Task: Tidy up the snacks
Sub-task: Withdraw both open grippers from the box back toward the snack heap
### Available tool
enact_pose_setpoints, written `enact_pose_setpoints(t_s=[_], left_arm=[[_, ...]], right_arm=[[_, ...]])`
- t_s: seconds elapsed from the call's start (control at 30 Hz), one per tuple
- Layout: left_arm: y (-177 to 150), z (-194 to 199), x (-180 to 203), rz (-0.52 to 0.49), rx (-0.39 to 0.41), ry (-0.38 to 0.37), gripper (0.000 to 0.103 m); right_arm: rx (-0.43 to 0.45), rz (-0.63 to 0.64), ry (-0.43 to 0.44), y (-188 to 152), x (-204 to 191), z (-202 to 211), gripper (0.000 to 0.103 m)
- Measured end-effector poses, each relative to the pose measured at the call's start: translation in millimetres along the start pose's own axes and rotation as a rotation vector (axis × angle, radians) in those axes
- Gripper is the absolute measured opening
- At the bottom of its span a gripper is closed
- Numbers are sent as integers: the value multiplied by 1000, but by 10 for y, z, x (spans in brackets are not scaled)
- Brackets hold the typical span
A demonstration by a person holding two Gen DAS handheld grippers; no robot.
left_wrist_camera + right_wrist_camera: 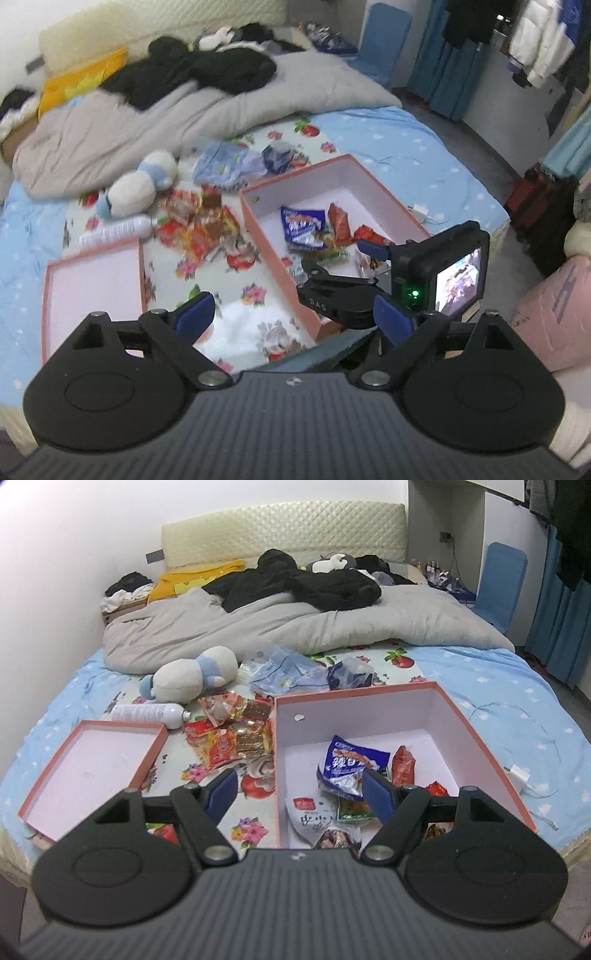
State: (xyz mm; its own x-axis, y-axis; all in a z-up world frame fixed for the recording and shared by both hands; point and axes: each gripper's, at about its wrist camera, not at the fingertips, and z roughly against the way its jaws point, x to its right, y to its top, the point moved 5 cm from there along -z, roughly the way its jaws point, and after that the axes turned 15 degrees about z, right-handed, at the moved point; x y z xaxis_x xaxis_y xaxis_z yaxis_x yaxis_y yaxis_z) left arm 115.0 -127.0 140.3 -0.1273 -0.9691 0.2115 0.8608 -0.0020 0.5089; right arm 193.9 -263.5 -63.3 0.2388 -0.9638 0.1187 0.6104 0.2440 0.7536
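Note:
A pink box (pixel 476 731) stands open on the bed and holds several snack packets, among them a blue packet (pixel 351 762) and a red one (pixel 403 765). A pile of red and orange snack packets (pixel 231 738) lies on the flowered sheet left of the box. In the left wrist view the box (pixel 271 251) is ahead to the right and the pile (pixel 199 221) ahead. My left gripper (pixel 295 314) is open and empty above the sheet. My right gripper (pixel 300 790) is open and empty over the box's near left wall; it also shows in the left wrist view (pixel 340 258).
The box lid (pixel 55 775) lies upside down at the left. A white bottle (pixel 147 713), a plush toy (pixel 192 675) and clear plastic bags (pixel 288 670) lie behind the pile. A grey duvet (pixel 295 627) with black clothes covers the far bed. A white charger (pixel 519 775) lies right of the box.

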Motion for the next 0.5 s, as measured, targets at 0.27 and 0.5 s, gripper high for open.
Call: enact_pose_setpoints(t_s=[0.27,0.5], left_arm=[[-98,-206,-369,144,-124,70,95],[86,-277,-574,187,-41,51,95]], right_arm=[[-39,22,73,-111,-256,-22,76],[-34,13,86,-96,-282,-69,76]])
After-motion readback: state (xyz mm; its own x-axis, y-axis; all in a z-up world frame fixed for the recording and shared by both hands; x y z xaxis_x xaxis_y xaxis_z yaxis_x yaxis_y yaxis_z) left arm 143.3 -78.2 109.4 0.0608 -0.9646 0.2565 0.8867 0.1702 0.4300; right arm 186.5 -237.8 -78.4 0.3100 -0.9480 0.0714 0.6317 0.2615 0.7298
